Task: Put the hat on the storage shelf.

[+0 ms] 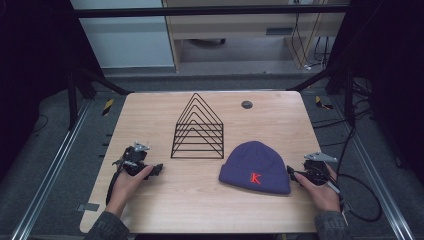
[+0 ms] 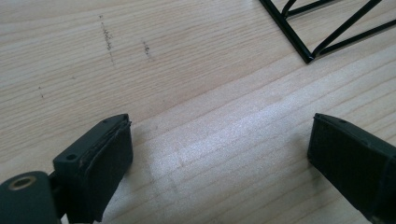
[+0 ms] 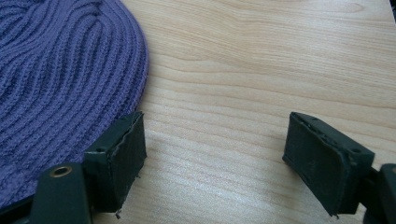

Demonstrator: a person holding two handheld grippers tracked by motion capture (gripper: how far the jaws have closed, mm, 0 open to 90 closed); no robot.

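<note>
A purple knit beanie (image 1: 257,165) with a red K lies flat on the wooden table (image 1: 210,200), right of centre. A black wire rack (image 1: 199,128) of nested triangles stands behind it, mid-table. My right gripper (image 1: 294,175) rests at the beanie's right edge, open, with bare wood between its jaws; in the right gripper view the beanie (image 3: 60,79) lies beside the left jaw. My left gripper (image 1: 159,169) sits on the table left of the rack, open and holding nothing. A corner of the rack (image 2: 317,32) reaches into the left gripper view at top right.
A small dark round disc (image 1: 246,104) is set in the table near its far edge. Cables trail off the table's right side (image 1: 360,200). Bare wood stretches along the front between both hands.
</note>
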